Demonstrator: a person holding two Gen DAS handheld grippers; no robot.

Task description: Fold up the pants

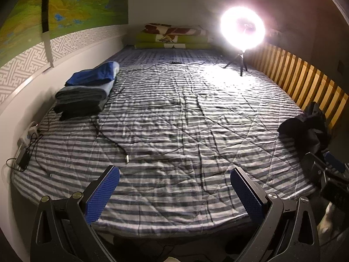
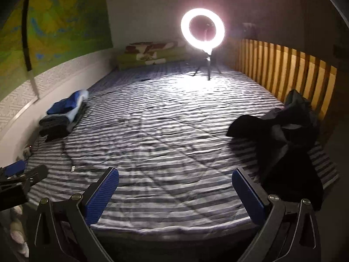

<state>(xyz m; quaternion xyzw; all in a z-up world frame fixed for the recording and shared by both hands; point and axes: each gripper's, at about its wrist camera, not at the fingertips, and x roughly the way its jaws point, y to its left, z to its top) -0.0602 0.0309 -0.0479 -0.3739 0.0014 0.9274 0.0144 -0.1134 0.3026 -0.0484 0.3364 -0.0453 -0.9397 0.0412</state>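
A crumpled pair of black pants point(image 2: 281, 135) lies in a heap on the right side of the striped bed point(image 2: 163, 131), against the wooden slat rail; the left wrist view shows the pants point(image 1: 305, 128) at the far right. My right gripper point(image 2: 174, 187) hovers open over the bed's near edge, with the pants just to the right of its right finger point(image 2: 248, 194). My left gripper point(image 1: 174, 187) is open too, over the near middle of the bed point(image 1: 174, 120), nothing between its blue pads. Each gripper shows at the edge of the other's view.
A stack of folded clothes point(image 1: 87, 89), blue on top, sits at the bed's left side by the wall. A lit ring light on a tripod point(image 1: 242, 32) stands at the far right. Black cables point(image 1: 113, 139) and a power strip point(image 1: 28, 137) lie at the left. Pillows point(image 1: 172, 37) at the head.
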